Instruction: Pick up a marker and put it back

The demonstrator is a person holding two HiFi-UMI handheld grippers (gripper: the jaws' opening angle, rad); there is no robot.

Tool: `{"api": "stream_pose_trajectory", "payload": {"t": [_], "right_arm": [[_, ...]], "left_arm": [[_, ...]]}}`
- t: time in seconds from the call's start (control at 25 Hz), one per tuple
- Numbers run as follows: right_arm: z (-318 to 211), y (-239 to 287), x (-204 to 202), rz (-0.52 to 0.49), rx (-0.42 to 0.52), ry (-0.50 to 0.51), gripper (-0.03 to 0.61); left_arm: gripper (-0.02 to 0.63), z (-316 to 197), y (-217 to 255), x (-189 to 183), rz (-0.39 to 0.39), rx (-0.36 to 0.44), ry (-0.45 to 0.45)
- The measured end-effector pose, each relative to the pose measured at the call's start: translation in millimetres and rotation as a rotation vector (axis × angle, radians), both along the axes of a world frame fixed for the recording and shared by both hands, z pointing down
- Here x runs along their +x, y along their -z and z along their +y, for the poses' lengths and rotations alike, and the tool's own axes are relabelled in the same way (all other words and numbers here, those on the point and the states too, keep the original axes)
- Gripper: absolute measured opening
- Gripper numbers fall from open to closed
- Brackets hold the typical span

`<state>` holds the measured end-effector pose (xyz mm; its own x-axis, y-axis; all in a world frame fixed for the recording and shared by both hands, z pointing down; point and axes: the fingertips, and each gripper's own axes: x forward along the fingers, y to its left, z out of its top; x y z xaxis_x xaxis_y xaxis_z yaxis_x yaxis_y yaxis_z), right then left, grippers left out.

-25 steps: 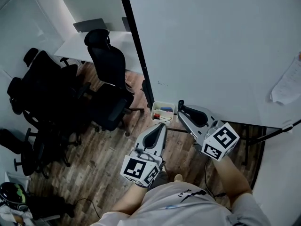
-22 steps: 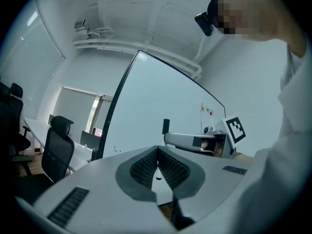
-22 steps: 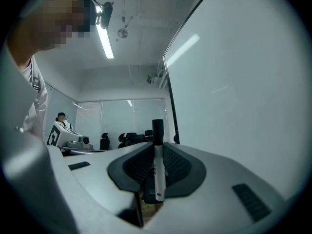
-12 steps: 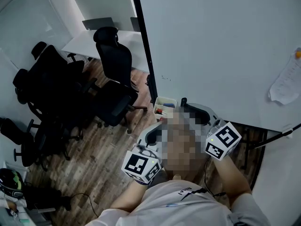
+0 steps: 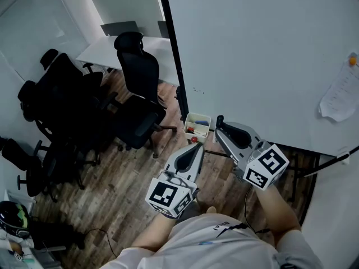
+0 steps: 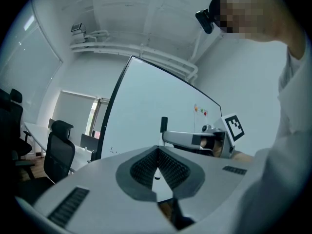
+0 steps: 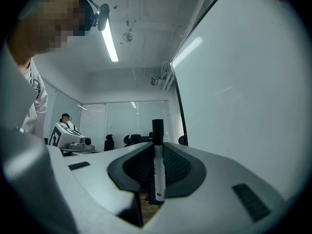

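My right gripper (image 5: 220,130) is shut on a marker (image 7: 157,172) with a white body and a black cap, which stands upright between the pads. In the head view the marker's black cap (image 5: 220,120) sticks out past the jaws, close to the whiteboard (image 5: 263,55). My left gripper (image 5: 197,147) is beside it at the left, its jaws shut with nothing between the pads (image 6: 168,165). A small white tray (image 5: 197,118) with red and blue markers hangs at the board's lower left corner, just beyond both gripper tips. A small red thing (image 5: 194,139) lies near the left tip.
The whiteboard's black frame (image 5: 174,66) runs down to the tray. A paper sheet (image 5: 339,97) and an orange magnet (image 5: 352,60) are on the board at the right. Several black office chairs (image 5: 134,88) and a white desk (image 5: 106,49) stand at the left on a wooden floor.
The head view has shifted a little, so the tray sits slightly higher. Both grippers keep nearly the same pose, and the right one still holds the marker.
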<state>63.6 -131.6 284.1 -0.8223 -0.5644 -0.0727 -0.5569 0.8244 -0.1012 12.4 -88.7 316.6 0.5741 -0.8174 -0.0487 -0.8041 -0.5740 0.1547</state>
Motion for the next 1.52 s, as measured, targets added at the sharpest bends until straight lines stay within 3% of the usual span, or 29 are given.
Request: {"api": "stream_pose_trajectory", "payload": {"t": [0.16,0.84,1.52], "right_arm": [[0.7,-0.6,-0.6,0.001,-0.004,0.003,0.072],[-11.7,-20.8,-14.9,0.007,-0.045,-0.002,0.072],[-112.6,-96.9,-46.9,0.057,-0.037,-0.115,0.072]], "left_arm": [[0.011,0.5,-0.8,1.1,0.035,-0.022,-0.017],[0.011,-13.0,-19.6,-24.4,0.039,-0.038,0.040],[0.011,-93.7,-80.5,-55.5,0.047,-0.173,0.013]]}}
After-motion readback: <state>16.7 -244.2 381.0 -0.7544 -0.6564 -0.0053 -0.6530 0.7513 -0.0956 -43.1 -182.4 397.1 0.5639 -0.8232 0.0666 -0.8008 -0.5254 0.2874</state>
